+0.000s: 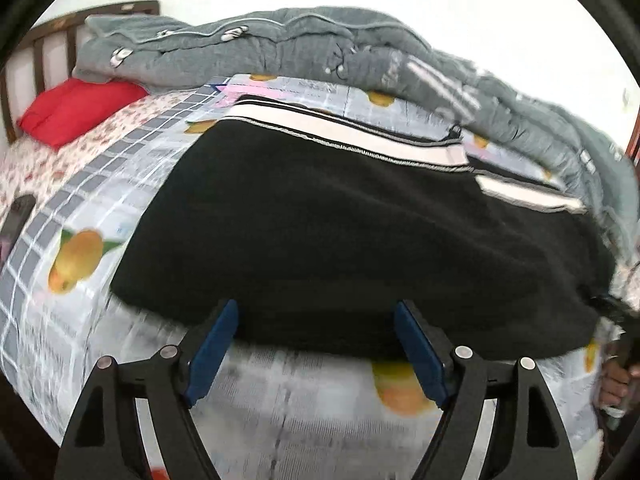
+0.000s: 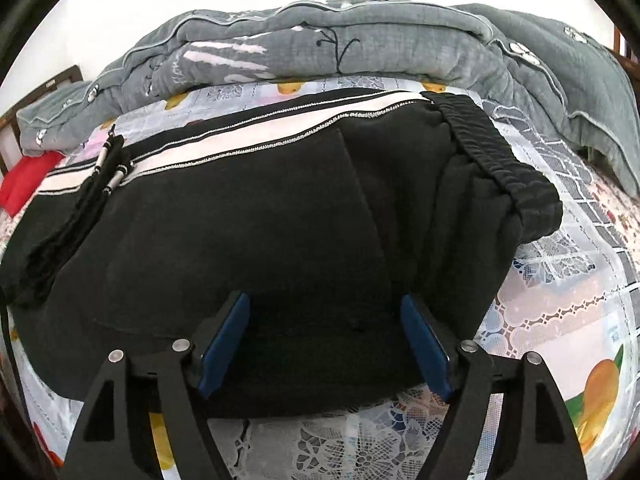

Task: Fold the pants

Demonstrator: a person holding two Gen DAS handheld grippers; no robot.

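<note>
Two grippers hang over black pants (image 1: 360, 232) that lie flat on a bed sheet (image 1: 72, 208) printed with orange fruit. In the left wrist view, the left gripper (image 1: 316, 308) sits at the bottom centre with its blue pads (image 1: 212, 348) spread wide and nothing between them; their tips reach the near edge of the pants. White side stripes run along the far edge, in the upper middle of the frame. A red pillow (image 1: 76, 110) lies at upper left, and a grey quilt (image 1: 248, 48) is bunched across the top.

In the right wrist view, the right gripper (image 2: 326, 302) is likewise wide apart and empty, low in the frame over the pants (image 2: 248, 220). The waistband (image 2: 496, 152) sits at upper right, and the drawstring (image 2: 108, 168) at left.
</note>
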